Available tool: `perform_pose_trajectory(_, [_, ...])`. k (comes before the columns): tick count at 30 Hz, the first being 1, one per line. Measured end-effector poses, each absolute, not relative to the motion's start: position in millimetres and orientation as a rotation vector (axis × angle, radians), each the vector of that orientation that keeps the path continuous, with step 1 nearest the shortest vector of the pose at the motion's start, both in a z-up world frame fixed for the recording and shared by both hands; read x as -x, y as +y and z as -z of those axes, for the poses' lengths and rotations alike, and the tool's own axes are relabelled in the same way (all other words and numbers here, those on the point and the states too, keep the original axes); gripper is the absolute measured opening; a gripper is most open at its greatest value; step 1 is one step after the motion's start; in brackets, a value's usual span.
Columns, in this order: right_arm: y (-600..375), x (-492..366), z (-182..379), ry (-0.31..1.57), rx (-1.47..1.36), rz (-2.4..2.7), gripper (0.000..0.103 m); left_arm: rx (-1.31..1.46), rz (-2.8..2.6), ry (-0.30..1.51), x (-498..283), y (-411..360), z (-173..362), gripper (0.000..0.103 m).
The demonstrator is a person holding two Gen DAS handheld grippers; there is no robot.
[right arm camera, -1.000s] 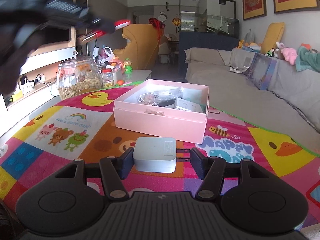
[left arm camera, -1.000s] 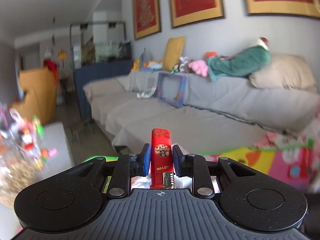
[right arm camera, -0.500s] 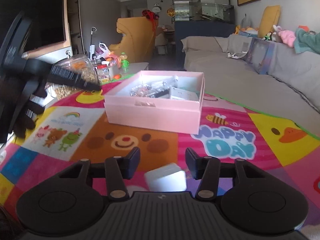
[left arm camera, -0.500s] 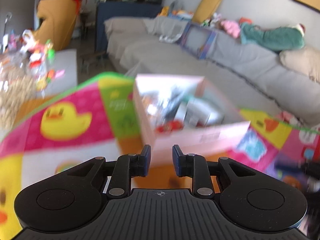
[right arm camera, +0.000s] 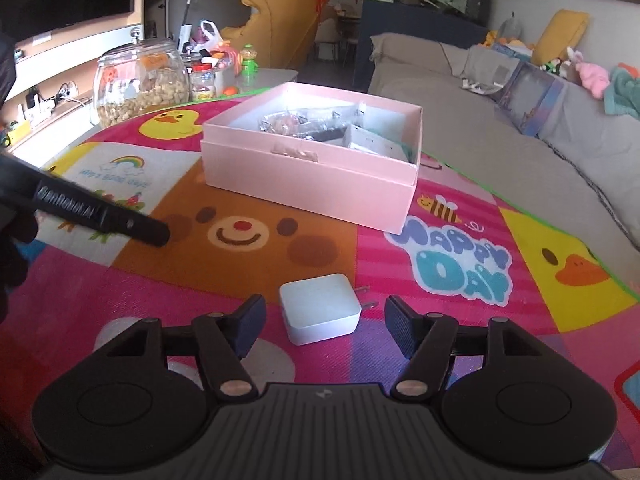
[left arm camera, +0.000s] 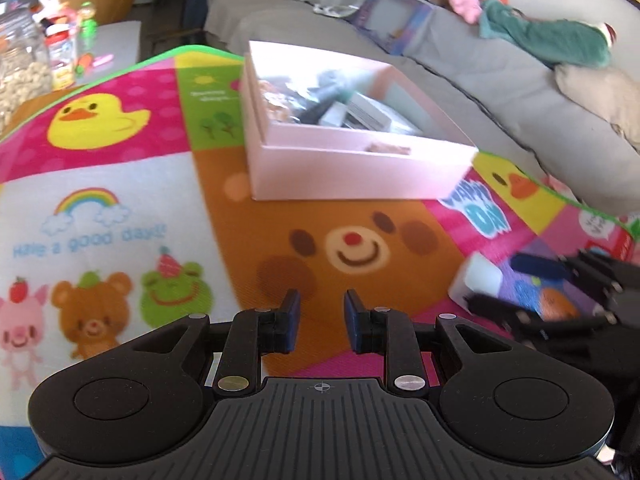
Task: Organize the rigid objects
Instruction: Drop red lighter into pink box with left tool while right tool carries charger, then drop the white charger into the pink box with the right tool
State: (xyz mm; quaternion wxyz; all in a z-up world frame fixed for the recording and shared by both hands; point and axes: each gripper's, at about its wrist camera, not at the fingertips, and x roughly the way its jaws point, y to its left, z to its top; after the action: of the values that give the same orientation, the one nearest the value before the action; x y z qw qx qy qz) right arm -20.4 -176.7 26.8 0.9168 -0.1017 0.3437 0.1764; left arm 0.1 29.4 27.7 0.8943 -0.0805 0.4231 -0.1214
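Jaws apart, either side of charger.

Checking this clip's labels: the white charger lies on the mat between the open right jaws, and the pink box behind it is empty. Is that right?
Not quite. The pink box is not empty: the right wrist view shows small packets and other items inside it. The rest holds: the white charger lies on the mat between the right gripper's open jaws, with gaps on both sides.

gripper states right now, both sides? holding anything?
Left gripper: shut, as far as it closes, nothing between its pads.
Right gripper: open, jaws just widened; the white charger lies on the mat between them, not gripped.
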Motion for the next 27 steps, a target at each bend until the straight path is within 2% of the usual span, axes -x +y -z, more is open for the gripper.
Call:
perform_pose_trajectory(4, [-178.7,0.4,-16.9,0.778,0.156,-0.364,0.066,0.135,0.265,0.874,7.1,18.8,-27.0,0.026])
perform_pose_trajectory(5, [-177.7,-0.4,-16.0,0.785,0.158,-0.368,0.063,0.124,0.271,0.871,9.5,17.6,-27.3,0.026])
perform_pose_trajectory(10, [-170.2,12.1,-31.6,0.727,0.208,-0.397,0.062,0.088,0.307,0.838,15.9,15.2,-27.9,0.026])
perform_pose_trajectory(17, [-143.3,-1.4,-102.3,0.493,0.25,-0.42,0.062,0.063,0.332,0.664,23.4,17.3,-41.5,0.026])
perform_pose_trajectory(21, [-120.2,-38.6,-140.3,0.314,0.229,-0.391,0.065,0.086,0.289,0.648,17.6,23.6,-46.8,0.026])
perform_pose_trajectory(23, [-112.1,-60.0,-146.8,0.335,0.22,-0.385,0.073,0.074,0.258,0.646,16.7,28.2,-46.8,0.026])
perform_pose_trajectory(27, [-118.6,-62.6,-129.4,0.445,0.17,-0.362,0.074,0.016,0.207,0.654,22.8,42.7,-40.5,0.026])
